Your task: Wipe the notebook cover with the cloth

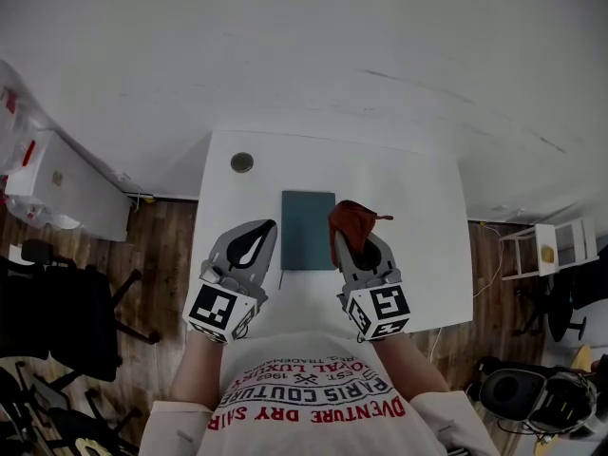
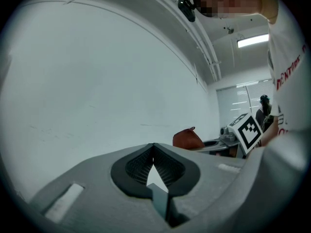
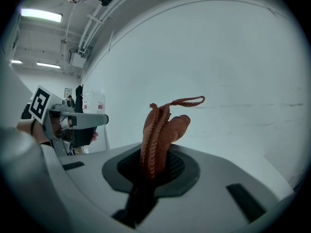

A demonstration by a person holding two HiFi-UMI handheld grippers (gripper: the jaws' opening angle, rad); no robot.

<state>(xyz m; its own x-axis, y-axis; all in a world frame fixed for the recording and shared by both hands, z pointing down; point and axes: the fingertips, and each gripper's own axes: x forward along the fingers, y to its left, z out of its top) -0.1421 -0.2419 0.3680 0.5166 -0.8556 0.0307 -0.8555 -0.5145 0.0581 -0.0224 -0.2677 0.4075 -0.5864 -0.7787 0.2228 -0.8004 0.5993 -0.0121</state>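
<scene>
White tabletop [image 1: 418, 207] stands against a pale wall, and on it, about midway across, a dark teal notebook [image 1: 308, 229] lies flat and closed with its long sides running away from the person. A rust-red cloth [image 1: 351, 221] sits bunched just at the notebook's right edge near its far corner; whether it touches the cover cannot be told from the head view. The right gripper [image 1: 350, 242] has its jaws pressed together on the cloth [image 3: 158, 135], which stands up out of them in folds with a thin loop at the top. The left gripper [image 1: 265, 226] is just beside the notebook's left edge, its jaws brought together at the tips with nothing between them [image 2: 154, 147]. A small round dark disc [image 1: 242, 162] lies near the table's far left corner, well apart from the notebook. Around the table is a wooden floor [image 1: 161, 245], with a black office chair [image 1: 57, 321] at the left and a small white stand [image 1: 546, 250] at the right.
</scene>
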